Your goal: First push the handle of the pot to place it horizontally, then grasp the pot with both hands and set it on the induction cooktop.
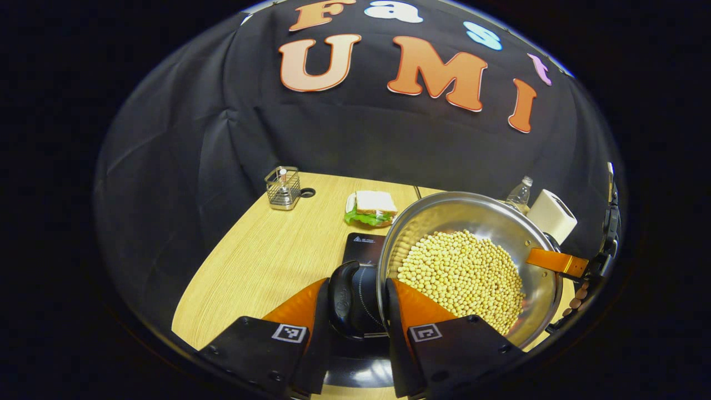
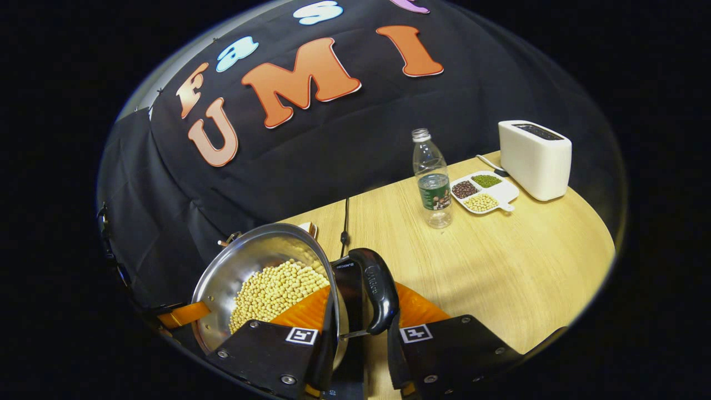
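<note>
A steel pot (image 1: 500,222) full of pale soybeans (image 1: 464,272) is held between my two grippers. My left gripper (image 1: 355,289) is shut on the pot's black side handle (image 1: 341,300), one finger outside and the other inside the rim. On the opposite side, my right gripper (image 2: 366,294) is shut on the other black handle (image 2: 379,286), with the pot (image 2: 244,258) to its left. The black induction cooktop (image 1: 364,244) lies just beneath the pot. Whether the pot rests on it I cannot tell. The right gripper's finger (image 1: 555,261) shows at the pot's far rim.
On the wooden table (image 1: 266,255) stand a wire basket (image 1: 283,188) and a sandwich (image 1: 373,208) behind the cooktop. A water bottle (image 2: 433,180), a divided dish of beans (image 2: 483,191) and a white toaster (image 2: 534,158) sit to the right. A cable (image 2: 345,222) runs back.
</note>
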A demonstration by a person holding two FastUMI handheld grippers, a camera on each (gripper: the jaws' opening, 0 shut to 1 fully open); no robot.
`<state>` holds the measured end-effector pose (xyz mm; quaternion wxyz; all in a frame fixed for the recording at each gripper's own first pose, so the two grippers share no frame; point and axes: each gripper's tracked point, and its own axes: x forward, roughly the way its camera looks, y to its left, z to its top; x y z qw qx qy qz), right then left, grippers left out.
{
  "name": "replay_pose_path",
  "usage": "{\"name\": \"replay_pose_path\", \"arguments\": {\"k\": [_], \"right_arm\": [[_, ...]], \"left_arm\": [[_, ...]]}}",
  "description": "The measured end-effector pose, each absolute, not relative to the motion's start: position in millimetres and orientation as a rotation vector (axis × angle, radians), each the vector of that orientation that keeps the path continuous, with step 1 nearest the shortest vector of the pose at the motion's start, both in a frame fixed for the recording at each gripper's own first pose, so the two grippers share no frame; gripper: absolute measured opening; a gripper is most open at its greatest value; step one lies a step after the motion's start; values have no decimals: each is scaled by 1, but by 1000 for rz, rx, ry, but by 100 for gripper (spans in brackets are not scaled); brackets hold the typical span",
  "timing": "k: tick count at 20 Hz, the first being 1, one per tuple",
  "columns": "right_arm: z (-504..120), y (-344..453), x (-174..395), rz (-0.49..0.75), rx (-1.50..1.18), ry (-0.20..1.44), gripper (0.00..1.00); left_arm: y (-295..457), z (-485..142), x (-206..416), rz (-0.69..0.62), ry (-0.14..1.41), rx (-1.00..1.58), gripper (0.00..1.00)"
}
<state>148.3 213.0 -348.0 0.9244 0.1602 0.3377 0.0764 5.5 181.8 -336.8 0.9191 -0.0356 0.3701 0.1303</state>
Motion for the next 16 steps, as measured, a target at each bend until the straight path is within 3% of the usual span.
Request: {"name": "replay_pose_path", "arguments": {"k": [8, 14, 15, 16], "right_arm": [[-373, 251, 152, 182, 315, 740, 39], [-393, 258, 154, 173, 295, 776, 40], [-395, 258, 153, 171, 294, 781, 36], [-397, 257, 152, 169, 295, 785, 40]], "left_arm": [[221, -359, 0, 302, 795, -85, 56], [228, -383, 2, 306, 837, -114, 54], [228, -383, 1, 306, 841, -119, 51], [228, -383, 1, 308, 843, -123, 51]]}}
